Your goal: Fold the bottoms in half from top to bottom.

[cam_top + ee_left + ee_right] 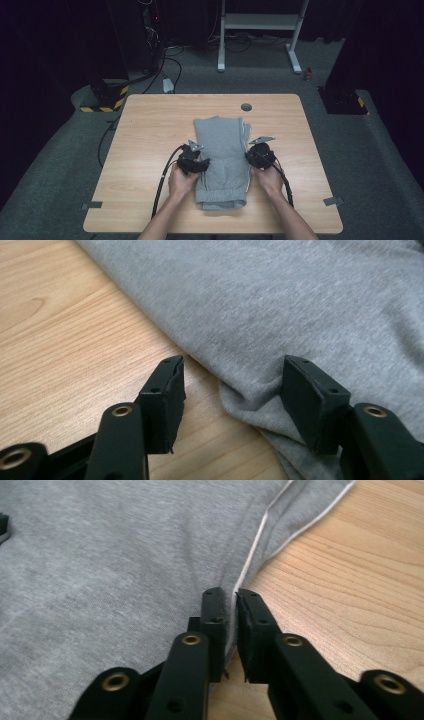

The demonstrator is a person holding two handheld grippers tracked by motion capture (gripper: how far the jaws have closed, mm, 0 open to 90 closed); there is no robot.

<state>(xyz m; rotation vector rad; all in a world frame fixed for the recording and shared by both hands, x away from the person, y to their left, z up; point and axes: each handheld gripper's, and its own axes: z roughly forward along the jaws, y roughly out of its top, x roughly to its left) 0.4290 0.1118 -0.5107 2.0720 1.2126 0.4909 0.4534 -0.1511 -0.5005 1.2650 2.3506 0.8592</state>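
Observation:
Grey sweatpants lie folded lengthwise at the middle of the wooden table, cuffs toward the near edge. My left gripper is at their left edge. In the left gripper view it stands open, with the cloth's edge bunched between the jaws and one pad resting on the fabric. My right gripper is at their right edge. In the right gripper view it has its jaws nearly together, pinching the fabric along the white-striped seam.
A round cable hole sits in the tabletop beyond the sweatpants. Bits of tape mark the near corners. A white desk frame and cables stand on the floor behind the table. Bare wood flanks the garment on both sides.

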